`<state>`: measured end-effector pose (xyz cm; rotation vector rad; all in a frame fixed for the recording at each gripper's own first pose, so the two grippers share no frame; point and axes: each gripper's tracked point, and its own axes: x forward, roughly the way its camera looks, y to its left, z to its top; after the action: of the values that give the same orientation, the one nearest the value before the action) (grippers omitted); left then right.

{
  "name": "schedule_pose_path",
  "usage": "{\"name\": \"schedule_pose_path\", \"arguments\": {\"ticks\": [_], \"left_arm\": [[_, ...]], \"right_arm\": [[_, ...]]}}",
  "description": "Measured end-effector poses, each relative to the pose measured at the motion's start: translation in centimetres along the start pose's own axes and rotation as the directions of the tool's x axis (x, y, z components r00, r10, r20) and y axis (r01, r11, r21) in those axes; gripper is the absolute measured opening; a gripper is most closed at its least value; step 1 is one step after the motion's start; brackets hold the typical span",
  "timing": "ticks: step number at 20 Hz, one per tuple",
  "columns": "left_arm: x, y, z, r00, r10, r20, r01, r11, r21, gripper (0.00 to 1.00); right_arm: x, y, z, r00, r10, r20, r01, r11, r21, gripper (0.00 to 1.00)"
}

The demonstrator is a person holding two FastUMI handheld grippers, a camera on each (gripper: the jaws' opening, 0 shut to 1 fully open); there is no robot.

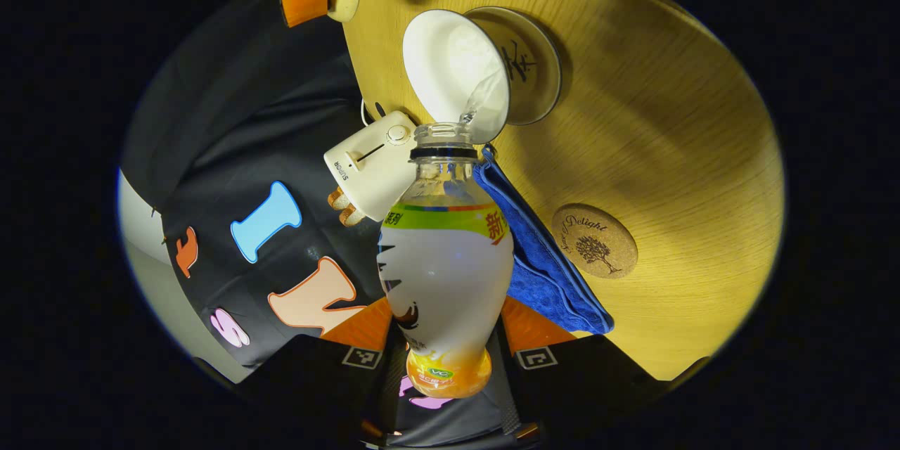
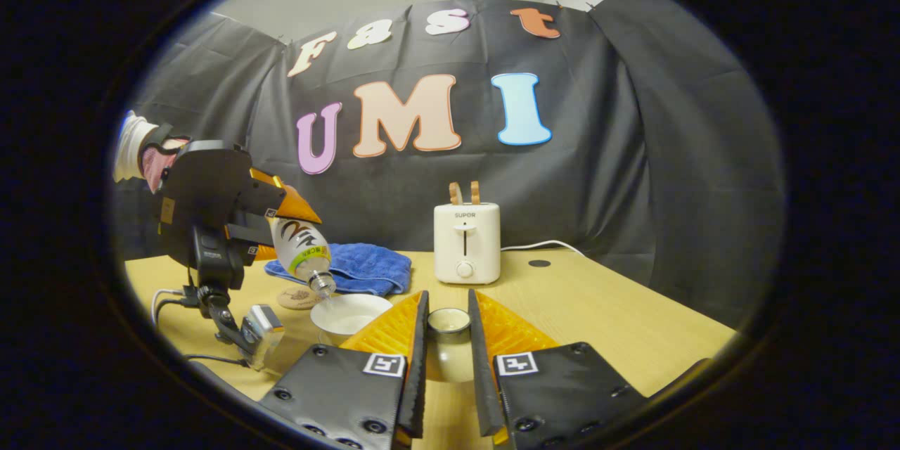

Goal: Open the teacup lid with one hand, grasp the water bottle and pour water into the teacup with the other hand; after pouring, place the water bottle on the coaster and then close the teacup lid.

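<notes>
My left gripper (image 1: 450, 341) is shut on the water bottle (image 1: 446, 274), which has no cap and is tipped mouth-down. A thin stream of water runs from it into the open white teacup (image 1: 453, 63) on its saucer (image 1: 538, 63). In the right gripper view the left gripper (image 2: 281, 232) holds the bottle (image 2: 302, 245) tilted over the teacup (image 2: 349, 313). My right gripper (image 2: 448, 313) is shut on the teacup lid (image 2: 448, 323), held off to the right of the cup above the table. The cork coaster (image 1: 594, 240) lies bare beside the cup, also visible as the coaster (image 2: 299, 297).
A blue towel (image 2: 351, 267) lies folded behind the cup and coaster. A white toaster (image 2: 466, 242) with bread in it stands at the back of the wooden table (image 2: 598, 309), its cord trailing right. A hand and sleeve (image 2: 137, 151) hold the left gripper.
</notes>
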<state>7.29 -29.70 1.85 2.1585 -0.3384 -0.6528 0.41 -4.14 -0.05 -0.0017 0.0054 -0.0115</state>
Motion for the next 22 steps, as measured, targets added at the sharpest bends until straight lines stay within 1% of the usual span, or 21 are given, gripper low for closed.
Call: {"name": "schedule_pose_path", "arguments": {"ticks": [4, 7, 9, 10, 11, 12, 14, 15, 16, 18, 19, 20, 21, 22], "left_arm": [[0.1, -0.1, 0.1, 1.000, 0.006, 0.006, -0.006, 1.000, -0.015, 0.54], [0.3, -0.5, 0.2, 1.000, 0.010, 0.023, -0.008, 0.997, -0.075, 0.54], [0.4, -1.1, 0.4, 0.999, 0.016, 0.045, -0.008, 0.985, -0.174, 0.54], [0.3, -1.3, 0.6, 0.998, 0.021, 0.057, -0.006, 0.969, -0.246, 0.54], [-0.1, -1.4, 0.6, 0.997, 0.026, 0.067, -0.003, 0.945, -0.327, 0.53], [-0.5, -1.3, 0.6, 0.996, 0.033, 0.081, 0.003, 0.912, -0.411, 0.54], [-1.2, -0.8, 0.5, 0.992, 0.063, 0.106, 0.008, 0.825, -0.566, 0.53], [-1.5, -0.6, 0.4, 0.990, 0.074, 0.116, 0.017, 0.768, -0.641, 0.53], [-1.6, -0.8, 0.3, 0.988, 0.077, 0.133, 0.042, 0.694, -0.718, 0.53], [-1.8, -1.4, 0.7, 0.984, 0.062, 0.169, 0.114, 0.510, -0.853, 0.53], [-1.9, -1.3, 0.6, 0.981, 0.074, 0.179, 0.131, 0.422, -0.897, 0.51], [-1.9, -1.2, 0.4, 0.980, 0.087, 0.180, 0.138, 0.358, -0.924, 0.53], [-1.8, -0.9, 0.2, 0.977, 0.109, 0.182, 0.145, 0.281, -0.949, 0.53], [-1.9, -0.6, -0.1, 0.974, 0.131, 0.185, 0.159, 0.190, -0.969, 0.53]], "right_arm": [[0.0, 0.0, 0.0, 1.000, 0.000, 0.000, 0.000, 1.000, 0.000, 0.32], [0.0, 0.0, 0.0, 1.000, 0.000, 0.000, 0.000, 1.000, 0.000, 0.32], [0.0, 0.0, 0.0, 1.000, 0.000, 0.000, 0.000, 1.000, 0.000, 0.32], [0.0, 0.0, 0.0, 1.000, 0.000, 0.000, 0.000, 1.000, 0.000, 0.32], [-0.1, 0.0, 0.0, 1.000, 0.000, 0.000, 0.000, 1.000, 0.000, 0.32], [-0.1, 0.0, 0.0, 1.000, 0.000, 0.000, 0.000, 1.000, 0.000, 0.32], [-0.1, 0.0, 0.0, 1.000, 0.000, 0.000, 0.000, 1.000, 0.000, 0.32], [-0.1, 0.0, 0.0, 1.000, 0.000, 0.001, 0.000, 1.000, 0.000, 0.32], [0.0, 0.0, 0.0, 1.000, 0.000, 0.001, 0.000, 1.000, 0.000, 0.32], [0.0, 0.0, 0.0, 1.000, 0.000, 0.000, 0.000, 1.000, 0.000, 0.32], [-0.1, 0.0, -0.1, 1.000, 0.000, 0.000, 0.000, 1.000, 0.000, 0.32], [0.0, 0.0, 0.0, 1.000, 0.000, 0.000, 0.000, 1.000, 0.000, 0.32], [0.0, 0.0, 0.0, 1.000, 0.000, 0.000, 0.000, 1.000, 0.000, 0.32], [-0.1, 0.0, 0.0, 1.000, 0.000, -0.001, 0.000, 1.000, 0.000, 0.32]]}}
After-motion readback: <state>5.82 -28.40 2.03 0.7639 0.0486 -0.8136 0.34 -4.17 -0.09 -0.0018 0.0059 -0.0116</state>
